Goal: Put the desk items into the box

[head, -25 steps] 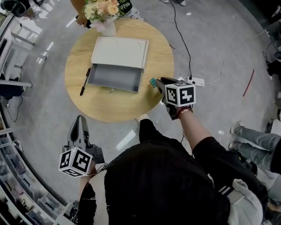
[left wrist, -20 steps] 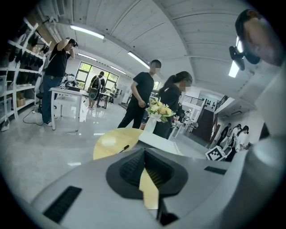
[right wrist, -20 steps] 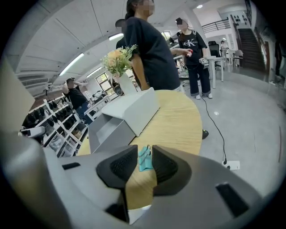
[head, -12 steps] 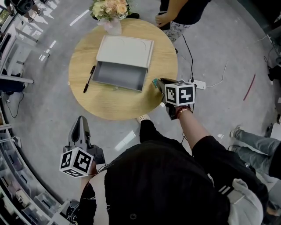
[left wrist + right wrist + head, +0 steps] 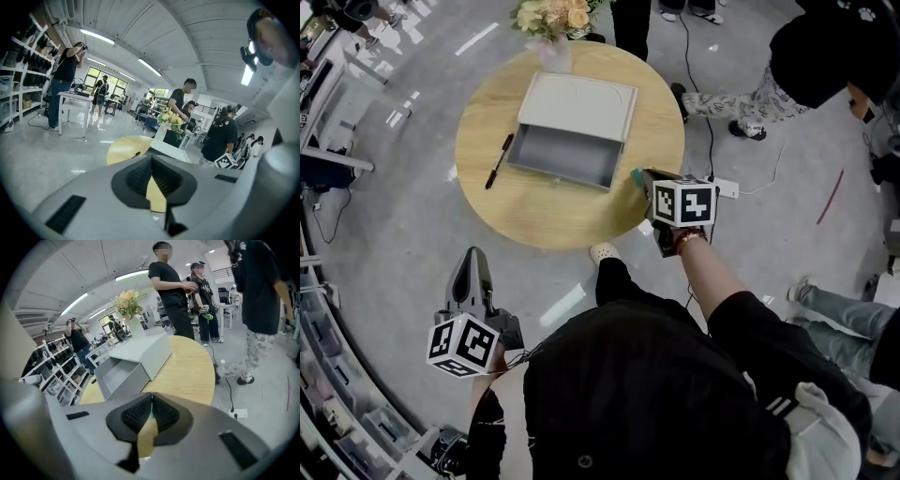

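A grey box [image 5: 567, 155] lies open on the round wooden table [image 5: 534, 220], its pale lid [image 5: 579, 103] folded back. Left of the box lies a black pen [image 5: 500, 160]. My right gripper [image 5: 639, 178] is at the table's right edge; its jaws have just been closing, and they are shut on a small teal item [image 5: 635, 175]. In the right gripper view a teal sliver [image 5: 151, 416] shows between the pads, with the box [image 5: 122, 373] ahead. My left gripper [image 5: 471, 255] hangs low over the floor, well short of the table, shut and empty, and the pen [image 5: 135, 153] is far ahead.
A vase of flowers [image 5: 553, 19] stands at the table's far edge. People stand behind and to the right of the table, one in patterned trousers [image 5: 727, 105]. A white power strip [image 5: 724, 187] and its cable lie on the floor at the right. Shelving [image 5: 337, 412] runs along the left.
My right gripper's jaws have closed on the teal item at the table's edge. The people behind the table have moved to the right. The left gripper has barely shifted.
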Motion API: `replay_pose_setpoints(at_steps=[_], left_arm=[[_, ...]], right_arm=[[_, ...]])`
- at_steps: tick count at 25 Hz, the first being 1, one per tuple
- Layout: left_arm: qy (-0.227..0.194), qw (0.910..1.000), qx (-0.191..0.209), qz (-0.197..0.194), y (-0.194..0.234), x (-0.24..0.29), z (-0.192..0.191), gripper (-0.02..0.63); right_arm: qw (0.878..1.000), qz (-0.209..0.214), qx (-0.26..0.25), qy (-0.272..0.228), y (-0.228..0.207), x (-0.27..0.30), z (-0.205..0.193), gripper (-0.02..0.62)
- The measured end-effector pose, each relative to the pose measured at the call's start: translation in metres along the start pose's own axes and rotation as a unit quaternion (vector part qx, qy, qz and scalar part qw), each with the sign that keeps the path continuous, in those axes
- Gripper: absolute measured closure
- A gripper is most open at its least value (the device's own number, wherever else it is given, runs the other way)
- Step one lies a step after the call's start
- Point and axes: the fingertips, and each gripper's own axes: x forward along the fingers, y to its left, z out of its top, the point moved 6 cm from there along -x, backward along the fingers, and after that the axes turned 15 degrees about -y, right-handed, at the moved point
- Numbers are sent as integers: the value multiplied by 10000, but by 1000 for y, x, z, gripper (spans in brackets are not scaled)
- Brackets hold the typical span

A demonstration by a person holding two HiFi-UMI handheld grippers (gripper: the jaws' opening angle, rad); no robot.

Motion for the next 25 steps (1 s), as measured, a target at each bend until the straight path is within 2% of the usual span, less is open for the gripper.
replay_pose_setpoints(at_steps=[10,15,25], left_arm=[[-205,9997,-133,33,5,-37,-5,597],[-354,9991,-211,-6,3,-57,-4,597],[-540,9975,-400,-201,-16,-103,-18,597]], right_arm=[[9999,-1,70,-91,18,-29,-5,583],[9994,168,207,-220,38,-50,-2,583],[9961,710,29,-525,81,-113,-10,583]])
